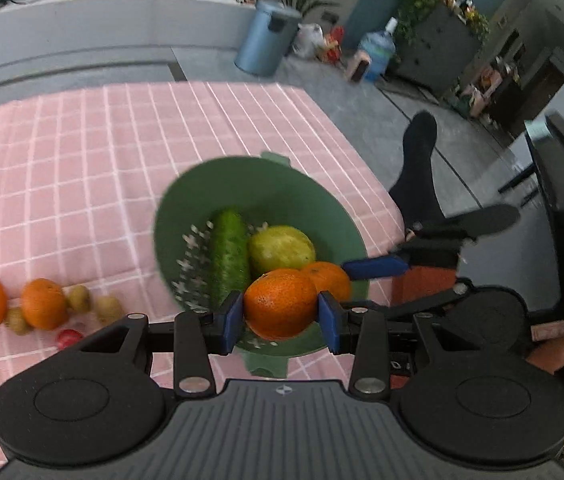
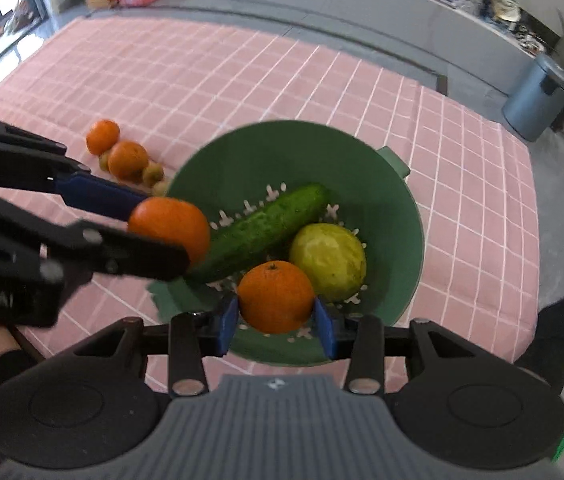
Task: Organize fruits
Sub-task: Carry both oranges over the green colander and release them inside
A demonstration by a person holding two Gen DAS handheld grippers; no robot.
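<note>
The left gripper (image 1: pixel 280 316) has its blue fingers (image 1: pixel 232 315) clamped on an orange (image 1: pixel 279 303), held above the near rim of the green colander (image 1: pixel 209 184); the right gripper (image 2: pixel 276 317) grasps a second orange (image 2: pixel 275 296) the same way, its fingers (image 2: pixel 324 326) pressed to either side of the fruit, also over the colander's near rim. In the right wrist view the left gripper comes in from the left with its orange over the colander's left rim. Inside the colander lie a cucumber (image 2: pixel 265 232) set slantwise and a yellow-green round fruit (image 2: pixel 328 260) just beside it, touching or nearly so. The colander stands on the pink checked cloth (image 1: pixel 81 160) that covers the surface, towards its right edge and near side; left of it on the cloth lie two more oranges (image 1: pixel 43 304) in a loose row with several small brownish fruits (image 1: pixel 107 308) and one small red one (image 1: pixel 69 338); the picture is blurred there.
</note>
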